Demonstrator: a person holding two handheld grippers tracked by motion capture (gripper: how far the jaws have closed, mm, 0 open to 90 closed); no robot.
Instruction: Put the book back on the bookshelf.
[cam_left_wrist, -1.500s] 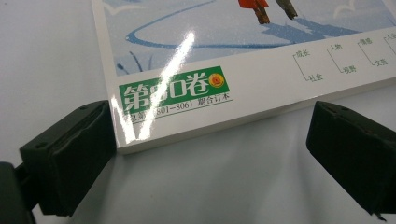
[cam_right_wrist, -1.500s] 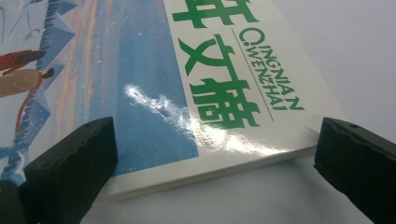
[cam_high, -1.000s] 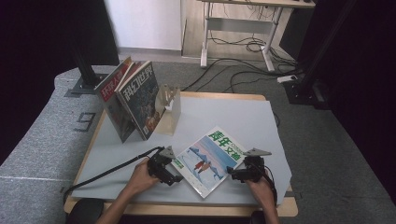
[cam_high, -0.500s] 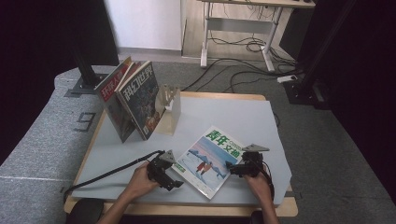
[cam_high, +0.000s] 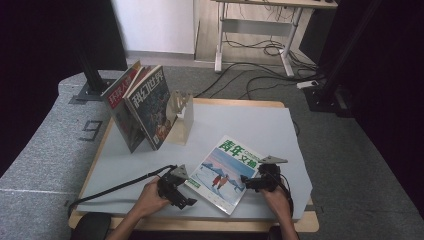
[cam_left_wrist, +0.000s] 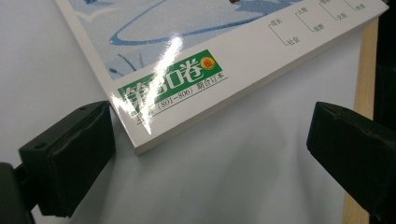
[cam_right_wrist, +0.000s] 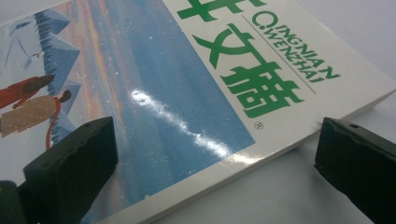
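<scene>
The magazine (cam_high: 225, 172) lies flat near the front edge of the desk (cam_high: 260, 125). The left gripper (cam_high: 186, 192) sits at its near left corner, and the right gripper (cam_high: 246, 181) at its right edge. Both jaws are wide open and hold nothing. Since a moment ago the left gripper has slid in closer to the corner, so a grab looks near. Two other magazines (cam_high: 142, 107) stand in a rack (cam_high: 181, 117) far back
</scene>
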